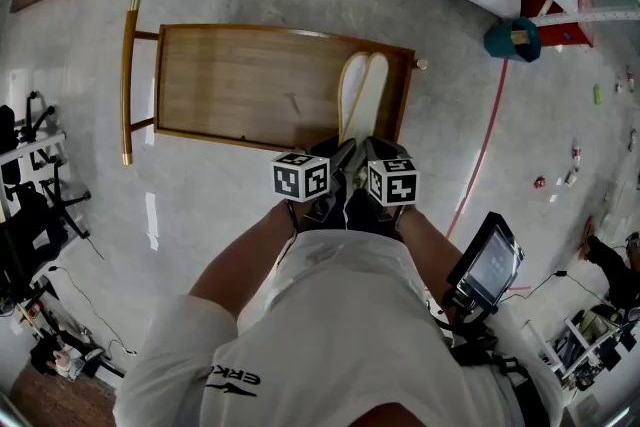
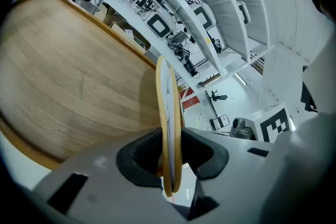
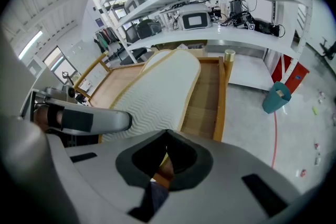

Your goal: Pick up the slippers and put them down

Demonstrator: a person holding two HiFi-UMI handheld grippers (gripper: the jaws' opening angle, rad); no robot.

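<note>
Cream slippers [image 1: 362, 95] sit pinched by thin edges, one in the left gripper [image 2: 170, 153], one in the right gripper [image 3: 167, 155], over the wooden table [image 1: 230, 85]; such narrow holds could let either twist loose.

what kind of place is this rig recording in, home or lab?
Most likely a lab or workshop, not a home: white shelving loaded with monitors and electronics, a bare polished floor with a red line marked on it, and a screen on a stand beside the person.
</note>
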